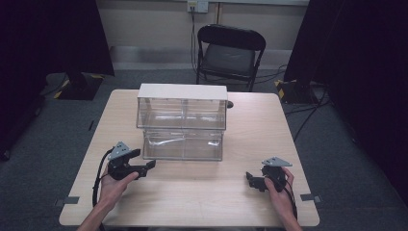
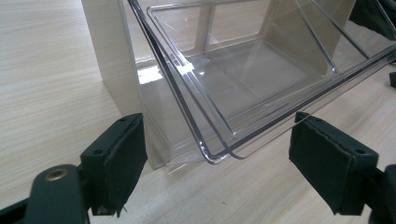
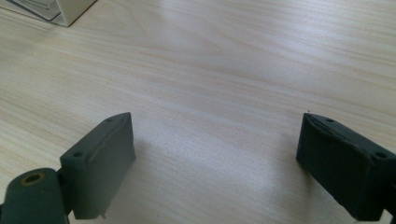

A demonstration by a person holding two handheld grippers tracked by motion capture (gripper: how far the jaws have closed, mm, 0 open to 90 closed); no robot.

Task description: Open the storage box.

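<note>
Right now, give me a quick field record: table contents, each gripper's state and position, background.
table: light wood table
main object: clear plastic drawer unit with a white top, two tiers, lower drawer pulled out toward the person, looks empty
left gripper: left gripper jaws open, aimed at the lower drawer's near corner, not touching it
right gripper: right gripper jaws open, over bare wood, apart from the unit
hands: one hand on each gripper, at the table's near edge
background: black folding chair behind the table, grey floor

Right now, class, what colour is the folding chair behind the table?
The folding chair is black, with a dark grey seat; the high view shows it best.
</note>
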